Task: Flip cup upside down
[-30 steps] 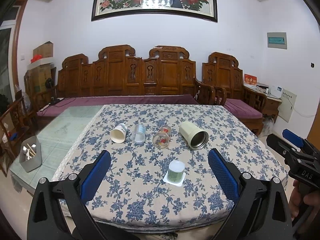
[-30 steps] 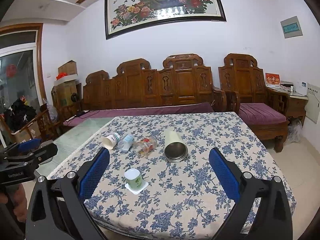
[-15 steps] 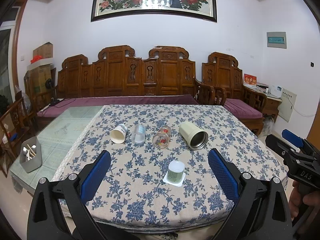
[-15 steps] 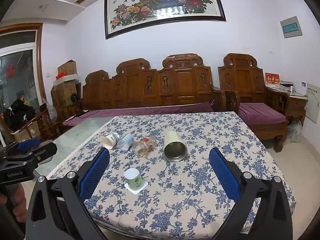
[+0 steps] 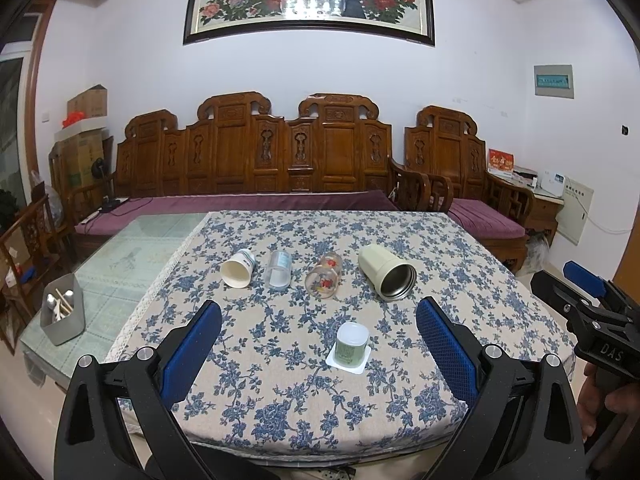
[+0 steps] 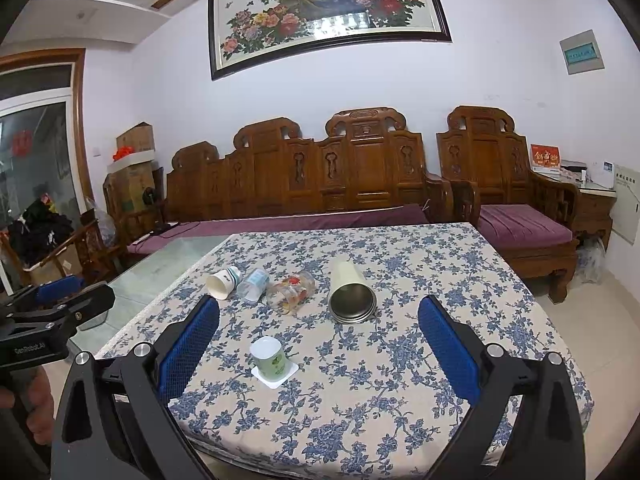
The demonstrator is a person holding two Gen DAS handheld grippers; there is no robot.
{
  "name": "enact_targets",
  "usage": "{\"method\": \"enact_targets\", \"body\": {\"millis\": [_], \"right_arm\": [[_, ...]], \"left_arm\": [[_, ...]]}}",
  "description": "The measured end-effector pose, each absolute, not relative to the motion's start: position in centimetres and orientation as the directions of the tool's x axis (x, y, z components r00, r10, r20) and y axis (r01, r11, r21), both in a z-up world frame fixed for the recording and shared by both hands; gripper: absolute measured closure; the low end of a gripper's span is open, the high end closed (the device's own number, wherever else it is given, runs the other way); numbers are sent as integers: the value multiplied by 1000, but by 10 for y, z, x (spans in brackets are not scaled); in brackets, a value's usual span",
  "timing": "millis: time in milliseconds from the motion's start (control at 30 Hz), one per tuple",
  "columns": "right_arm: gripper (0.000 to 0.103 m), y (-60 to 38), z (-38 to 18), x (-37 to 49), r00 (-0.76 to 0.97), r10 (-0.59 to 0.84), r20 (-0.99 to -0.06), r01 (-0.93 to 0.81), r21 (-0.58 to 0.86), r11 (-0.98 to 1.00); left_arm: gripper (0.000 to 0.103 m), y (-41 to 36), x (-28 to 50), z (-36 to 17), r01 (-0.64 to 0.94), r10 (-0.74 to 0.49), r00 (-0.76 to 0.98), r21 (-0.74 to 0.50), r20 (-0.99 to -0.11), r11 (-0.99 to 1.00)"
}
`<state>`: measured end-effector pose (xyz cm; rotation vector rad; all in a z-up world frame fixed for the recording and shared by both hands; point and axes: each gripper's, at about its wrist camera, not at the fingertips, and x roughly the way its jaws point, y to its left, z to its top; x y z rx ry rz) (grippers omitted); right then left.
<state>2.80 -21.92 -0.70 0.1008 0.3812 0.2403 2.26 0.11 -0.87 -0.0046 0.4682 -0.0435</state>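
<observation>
Several cups lie on their sides on the floral tablecloth: a white paper cup, a clear plastic cup, a printed glass and a cream steel-lined cup. A small green cup stands on a white coaster nearer me, its white flat end up. My left gripper and my right gripper are both open and empty, held before the table's near edge.
A grey caddy with utensils stands on the glass table at the left. A carved wooden sofa runs behind the table, with an armchair at the right. Each view shows the other gripper at its side edge.
Both grippers have shifted only slightly; the scene is almost the same. The cups have not moved.
</observation>
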Motion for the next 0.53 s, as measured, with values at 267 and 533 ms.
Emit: {"method": "enact_targets", "body": {"millis": [267,533], "right_arm": [[3,-218,-7,27,900,251,-356,-214,141,967],[3,-218,-7,27,901,251,-355,-214,142,967]], "left_arm": [[9,0,23,-5,39,-41,891,-14,-452,999],[9,-1,23,-5,35,-36,891,-11,-452,999]]}}
